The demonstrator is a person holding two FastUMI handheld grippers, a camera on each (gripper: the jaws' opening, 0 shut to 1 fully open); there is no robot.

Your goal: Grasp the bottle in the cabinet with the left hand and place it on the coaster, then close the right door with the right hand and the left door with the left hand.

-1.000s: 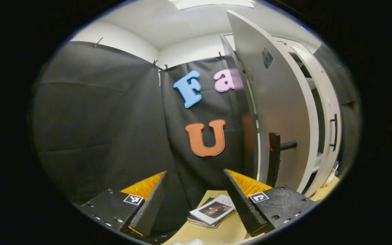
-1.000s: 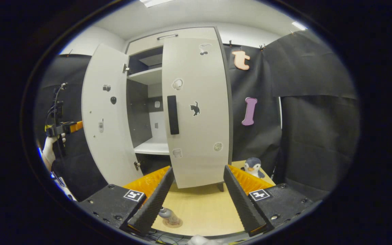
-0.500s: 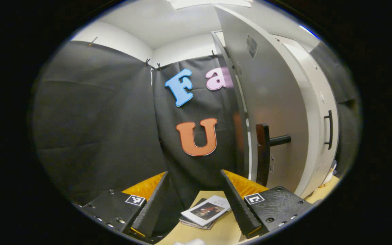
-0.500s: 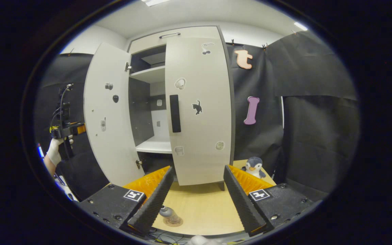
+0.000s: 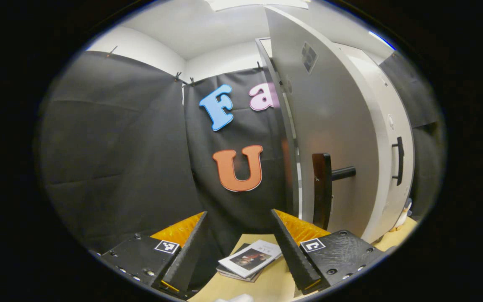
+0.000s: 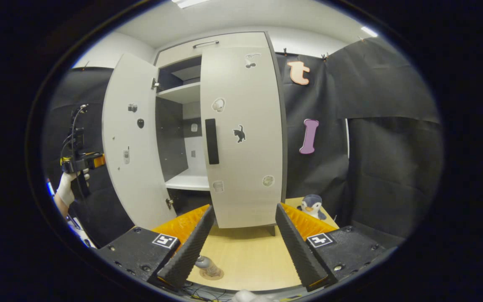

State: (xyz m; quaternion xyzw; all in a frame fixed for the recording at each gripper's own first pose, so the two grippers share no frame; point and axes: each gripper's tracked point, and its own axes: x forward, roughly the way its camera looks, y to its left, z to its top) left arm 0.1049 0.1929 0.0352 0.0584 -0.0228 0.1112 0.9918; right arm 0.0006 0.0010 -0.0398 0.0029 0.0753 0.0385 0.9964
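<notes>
Left to right in the right gripper view: the left gripper point(image 6: 99, 159) sits at the outer face of the left door point(image 6: 130, 138), which still stands wide open. Beside it, the right door point(image 6: 241, 134) has swung shut over the last second — so only the left door remains to close. The cabinet point(image 6: 185, 94) shelves on show through the gap hold nothing. The bottle point(image 6: 206, 263) stands on the coaster point(image 6: 212, 274), on the table point(image 6: 250, 260). The right gripper point(image 6: 241, 247) hangs spread, holding nothing. In the left gripper view the left gripper's tongs are spread too — empty, near the left door's handle point(image 5: 322, 188).
</notes>
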